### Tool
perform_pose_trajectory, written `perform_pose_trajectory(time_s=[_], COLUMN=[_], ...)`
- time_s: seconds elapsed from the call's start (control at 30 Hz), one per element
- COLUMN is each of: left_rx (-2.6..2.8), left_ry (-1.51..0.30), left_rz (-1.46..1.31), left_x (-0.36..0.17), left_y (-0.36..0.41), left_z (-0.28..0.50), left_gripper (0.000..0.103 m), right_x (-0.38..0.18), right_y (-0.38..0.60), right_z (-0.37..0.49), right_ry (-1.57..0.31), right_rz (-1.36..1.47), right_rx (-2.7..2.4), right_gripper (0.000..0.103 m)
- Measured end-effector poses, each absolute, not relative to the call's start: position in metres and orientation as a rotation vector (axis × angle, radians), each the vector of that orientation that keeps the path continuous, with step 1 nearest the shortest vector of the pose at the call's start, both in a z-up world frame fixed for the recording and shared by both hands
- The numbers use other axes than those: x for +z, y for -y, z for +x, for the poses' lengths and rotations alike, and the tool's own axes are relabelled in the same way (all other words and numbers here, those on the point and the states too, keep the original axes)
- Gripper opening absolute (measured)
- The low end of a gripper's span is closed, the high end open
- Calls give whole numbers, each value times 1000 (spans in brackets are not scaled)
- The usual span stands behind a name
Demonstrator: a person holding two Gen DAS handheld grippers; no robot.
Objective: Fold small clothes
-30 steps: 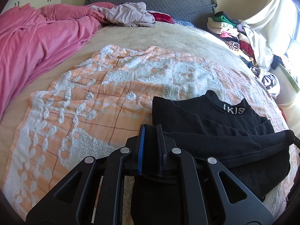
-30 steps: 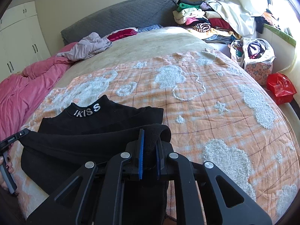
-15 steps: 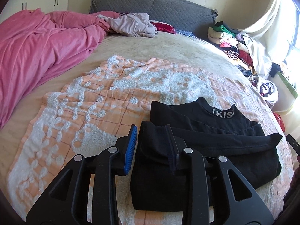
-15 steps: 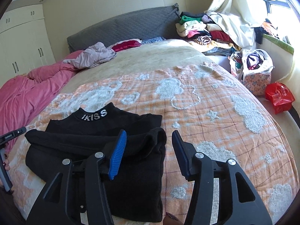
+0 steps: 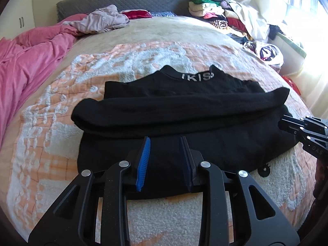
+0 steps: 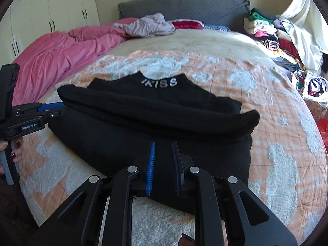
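Garment: black top (image 5: pixel 180 110), lying flat on the orange and white blanket (image 5: pixel 51 123) near the bed's front edge; collar lettered "IKISS" at the far side.
Fold: sleeve band (image 6: pixel 160 112) laid across the middle from one side edge to the other, its rounded end reaching just past the body's right edge.
Left gripper (image 5: pixel 165 157): above the top's near hem; jaws narrowly apart, nothing pinched between them, cloth only beneath.
Right gripper (image 6: pixel 164 164): above the near hem too; jaws just closing to a narrow gap, empty.
Open room: bare blanket on both sides of the top and beyond the collar; a strip of white pile before the hem.
Edges: pink duvet (image 6: pixel 61 55) bunched along the left side; clothes pile (image 6: pixel 266 32) at the far right corner; grey headboard (image 6: pixel 184 6) behind.
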State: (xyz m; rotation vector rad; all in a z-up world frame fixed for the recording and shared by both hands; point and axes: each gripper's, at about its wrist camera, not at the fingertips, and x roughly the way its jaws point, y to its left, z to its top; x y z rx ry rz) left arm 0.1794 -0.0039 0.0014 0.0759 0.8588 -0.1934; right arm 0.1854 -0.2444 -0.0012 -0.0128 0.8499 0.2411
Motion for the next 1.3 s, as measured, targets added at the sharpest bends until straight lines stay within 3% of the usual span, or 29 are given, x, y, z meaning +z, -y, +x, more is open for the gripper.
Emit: perform_pose_trajectory(time_s=[0.2,0.63,0.9,1.1,1.2,1.3], left_rx=[-195,-173,-106,-48,-5,-4], left_ry=[-889,-853,-714,-651,-691,-768], left_rz=[181,274,121,29,13,-15], left_x=[-18,-23,20,48,41,21], left_y=[20,36,11,-35,-61,-81], left_z=[197,249,273,261,264,271], left_gripper=[22,23,29,34,34,34], right_x=[-23,-20,-4,-1,-5,-13], right_y=[248,267,316,341,344,339], right_z=[205,249,247,249,252,262], right_ry=[-906,-807,-736,-741,-765,-798], right_rz=[-50,-39,100,144,155,142], right_rx=[198,92,-11,-38,-30,-27], right_gripper=[13,13,16,28,37,38])
